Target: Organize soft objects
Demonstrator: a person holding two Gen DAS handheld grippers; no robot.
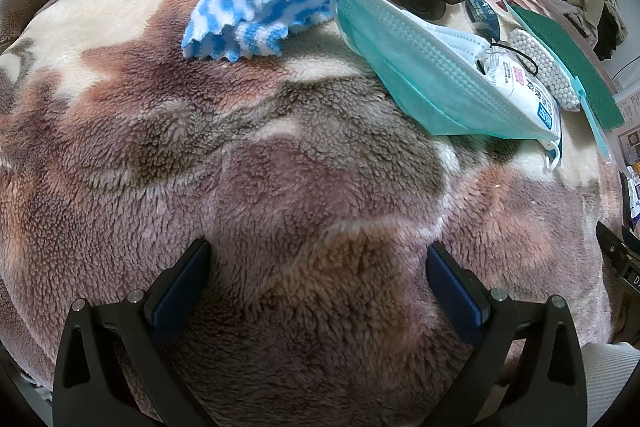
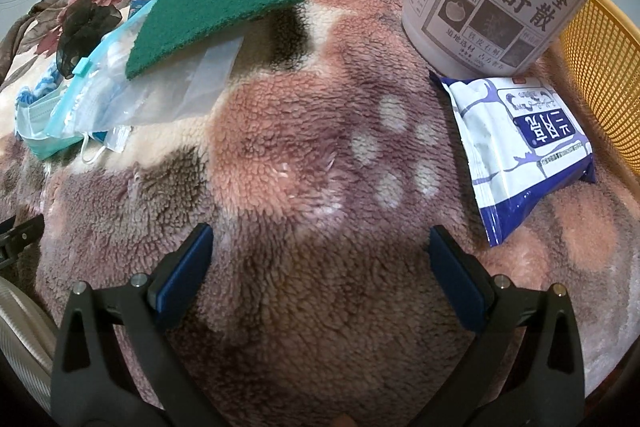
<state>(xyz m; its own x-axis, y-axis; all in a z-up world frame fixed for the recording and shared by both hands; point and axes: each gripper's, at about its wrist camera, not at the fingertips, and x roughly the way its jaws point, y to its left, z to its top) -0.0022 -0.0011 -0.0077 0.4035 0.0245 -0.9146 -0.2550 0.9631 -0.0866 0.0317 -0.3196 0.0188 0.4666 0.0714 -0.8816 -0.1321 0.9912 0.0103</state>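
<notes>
Fleece blanket [image 1: 280,187] under both grippers, left gripper [image 1: 318,267] and right gripper [image 2: 320,251] fingers spread, empty

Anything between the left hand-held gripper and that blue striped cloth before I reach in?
No. In the left wrist view, only bare fleece blanket lies between the open left hand-held gripper and the blue-and-white striped cloth.

Even, soft indoor light is cast over the fleece blanket [image 1: 280,167], with colours rendered clearly and no glare seen. A dark shadow is thrown just beneath the green scouring pad [image 2: 216,11]. Strong fisheye bending is seen toward the edges, where black corners are left. Blanket pile near the centre is held sharp; far background is softened.
</notes>
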